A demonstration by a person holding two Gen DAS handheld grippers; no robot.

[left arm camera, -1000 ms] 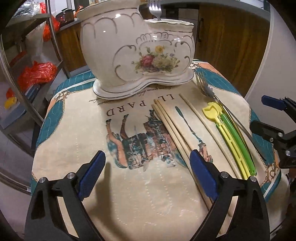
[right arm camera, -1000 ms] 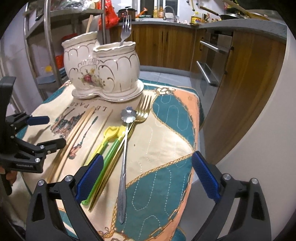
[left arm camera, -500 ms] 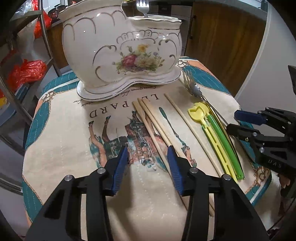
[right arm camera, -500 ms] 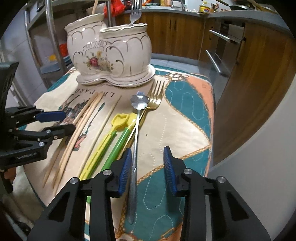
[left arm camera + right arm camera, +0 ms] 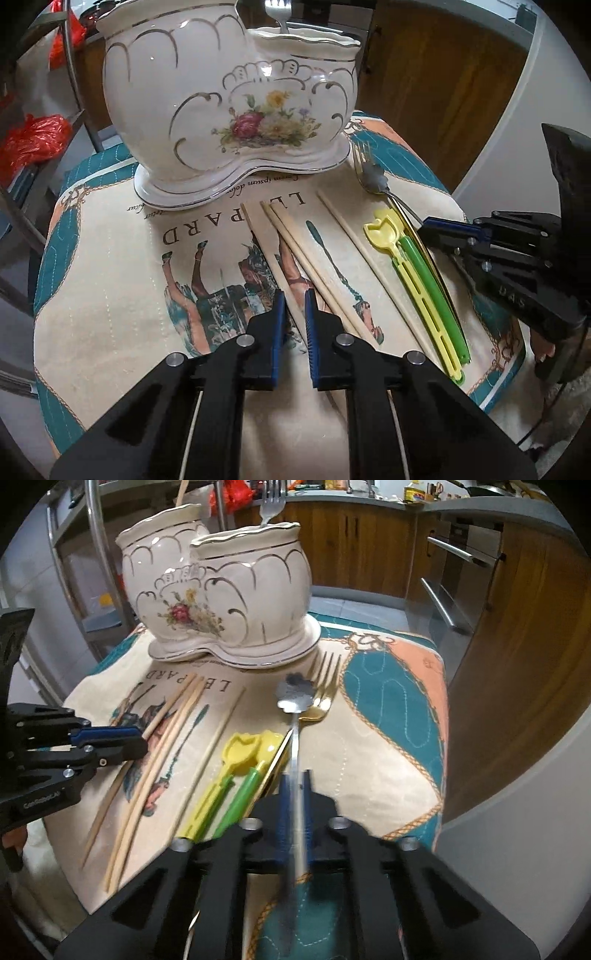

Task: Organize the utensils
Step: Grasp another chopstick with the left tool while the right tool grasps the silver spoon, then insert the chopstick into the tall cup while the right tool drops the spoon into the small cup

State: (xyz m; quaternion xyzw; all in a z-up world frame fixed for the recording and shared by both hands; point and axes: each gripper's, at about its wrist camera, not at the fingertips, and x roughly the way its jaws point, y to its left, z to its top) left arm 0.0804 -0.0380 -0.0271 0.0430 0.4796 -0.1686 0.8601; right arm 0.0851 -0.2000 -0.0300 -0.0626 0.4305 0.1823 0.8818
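A white floral ceramic utensil holder [image 5: 229,107] [image 5: 221,602] stands at the back of the table with a fork [image 5: 277,14] [image 5: 271,502] upright in it. Several wooden chopsticks [image 5: 314,266] [image 5: 162,746], a yellow [image 5: 417,280] and a green plastic utensil [image 5: 432,280], a gold fork [image 5: 321,690] and a silver flower-headed spoon [image 5: 295,716] lie on the printed cloth. My left gripper [image 5: 294,306] is closed around the leftmost chopstick [image 5: 269,258]. My right gripper [image 5: 294,786] is closed on the spoon's handle.
The cloth-covered table [image 5: 388,720] is small; its edges fall off on the right and front. A metal shelf rack [image 5: 74,92] with red bags stands to the left. Wooden kitchen cabinets [image 5: 517,609] and an oven stand to the right and behind.
Both grippers moved forward and down and closed from wide open: the left onto a chopstick, the right onto the spoon handle.
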